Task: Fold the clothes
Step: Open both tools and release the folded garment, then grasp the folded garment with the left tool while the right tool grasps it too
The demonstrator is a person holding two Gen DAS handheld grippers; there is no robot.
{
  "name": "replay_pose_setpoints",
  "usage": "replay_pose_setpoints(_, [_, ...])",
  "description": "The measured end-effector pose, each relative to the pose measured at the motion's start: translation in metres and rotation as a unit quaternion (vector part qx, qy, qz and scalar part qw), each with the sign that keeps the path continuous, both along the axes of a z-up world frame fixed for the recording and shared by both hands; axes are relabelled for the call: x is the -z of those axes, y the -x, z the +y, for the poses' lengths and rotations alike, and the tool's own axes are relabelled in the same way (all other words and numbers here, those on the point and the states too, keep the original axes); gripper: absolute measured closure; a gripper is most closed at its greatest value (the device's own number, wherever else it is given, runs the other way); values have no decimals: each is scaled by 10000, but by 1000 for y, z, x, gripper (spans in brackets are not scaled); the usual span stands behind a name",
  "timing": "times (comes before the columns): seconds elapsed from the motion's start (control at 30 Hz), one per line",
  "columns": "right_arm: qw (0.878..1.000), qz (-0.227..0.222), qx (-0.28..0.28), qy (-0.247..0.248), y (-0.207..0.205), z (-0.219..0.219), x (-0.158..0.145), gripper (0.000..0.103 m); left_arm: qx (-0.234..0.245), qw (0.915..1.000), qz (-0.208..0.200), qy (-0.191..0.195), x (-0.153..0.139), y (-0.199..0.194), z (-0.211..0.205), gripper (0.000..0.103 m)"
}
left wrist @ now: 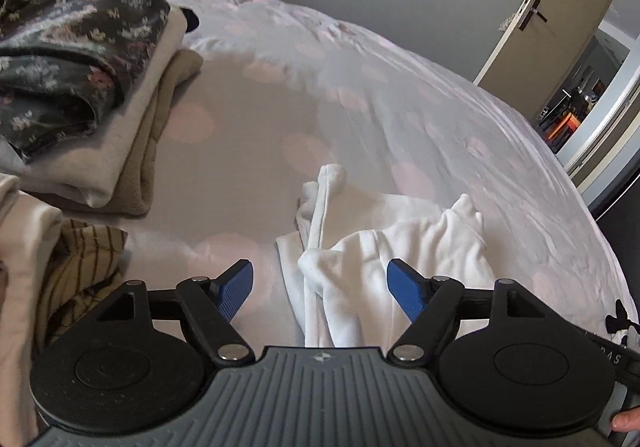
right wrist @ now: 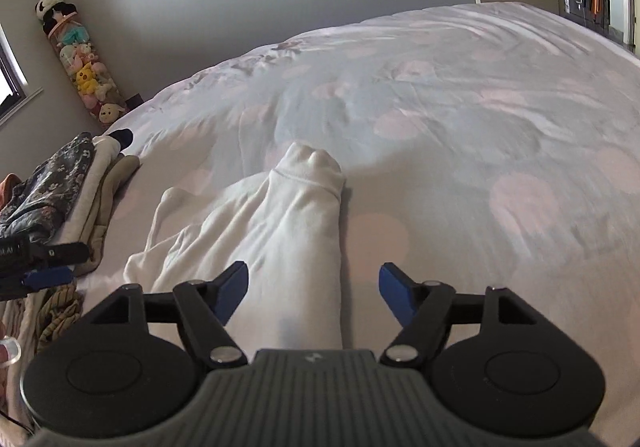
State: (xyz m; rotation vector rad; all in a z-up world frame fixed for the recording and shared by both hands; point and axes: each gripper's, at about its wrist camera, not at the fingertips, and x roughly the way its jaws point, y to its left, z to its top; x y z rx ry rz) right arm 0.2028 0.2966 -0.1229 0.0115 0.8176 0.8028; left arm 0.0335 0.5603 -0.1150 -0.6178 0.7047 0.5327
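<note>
Both grippers, left (left wrist: 320,287) and right (right wrist: 314,293), are held spread, empty, over white garment (left wrist: 384,247) rumpled at 6 o'clock on bed (right wrist: 460,95); probably sleeves; edges are best pinched, pulled flat.

The near end of the white garment (left wrist: 384,259) runs under the left gripper's body and out of view; in the right wrist view its near end is likewise hidden behind the right gripper's body. The folded stack (left wrist: 100,95) is cut by the left edge, as is the striped cloth (left wrist: 80,267) below it. Only a fingertip (left wrist: 628,423) shows at the lower right corner. The duvet (right wrist: 460,127) appears motion-blurred in the right wrist view. Objects beyond the doorway (left wrist: 568,115) are too small to identify. The plush toys (right wrist: 86,75) are partly indistinct.
</note>
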Motion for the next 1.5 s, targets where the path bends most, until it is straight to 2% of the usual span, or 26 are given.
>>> replay_pose_setpoints(0.07, [9999, 163, 20, -39, -17, 11, 11, 28, -74, 9999, 57, 127, 18, -9, 7, 30])
replay_pose_setpoints(0.23, [9964, 805, 114, -231, -43, 19, 45, 28, 264, 9991, 319, 105, 49, -24, 11, 30])
replay_pose_setpoints(0.33, [9945, 970, 35, -385, -50, 20, 58, 27, 315, 9993, 201, 57, 56, -27, 10, 29])
replay_pose_setpoints(0.5, [9929, 986, -91, -658, -54, 19, 66, 22, 473, 9988, -26, -103, 64, -28, 9, 29])
replay_pose_setpoints(0.67, [9956, 602, -285, -663, -52, 30, 70, 21, 484, 9985, -105, -224, 65, -37, 11, 30])
replay_pose_setpoints(0.7, [9960, 545, -337, -629, -53, 32, 71, 21, 483, 9985, -110, -230, 65, -39, 11, 31])
replay_pose_setpoints(0.77, [9960, 536, -349, -620, -55, 35, 70, 23, 486, 9984, -124, -246, 64, -43, 12, 40])
replay_pose_setpoints(0.83, [9960, 557, -301, -629, -58, 36, 70, 34, 513, 9982, -161, -284, 64, -45, 12, 49])
replay_pose_setpoints(0.97, [9961, 528, -361, -614, -60, 41, 71, 46, 548, 9979, -238, -258, 66, -52, 14, 61])
replay_pose_setpoints(1.0, [9959, 525, -395, -620, -59, 43, 71, 56, 556, 9978, -257, -252, 67, -54, 15, 64])
replay_pose_setpoints(1.03, [9955, 544, -421, -655, -59, 43, 71, 67, 565, 9977, -276, -246, 68, -56, 15, 72])
replay_pose_setpoints(1.07, [9950, 563, -448, -689, -59, 44, 72, 69, 568, 9977, -295, -241, 68, -57, 16, 78])
replay_pose_setpoints(1.13, [9942, 594, -446, -782, -59, 43, 72, 77, 574, 9975, -324, -262, 66, -56, 16, 83])
replay_pose_setpoints(1.27, [9935, 521, -403, -927, -56, 40, 68, 81, 608, 9964, -438, -405, 58, -53, 12, 88])
replay_pose_setpoints(1.4, [9938, 95, -496, -994, -45, 41, 52, 83, 621, 9944, -631, -577, 46, -47, 6, 88])
replay_pose_setpoints(1.5, [9925, -35, -505, -1110, -38, 39, 39, 84, 589, 9928, -790, -675, 32, -40, -1, 89])
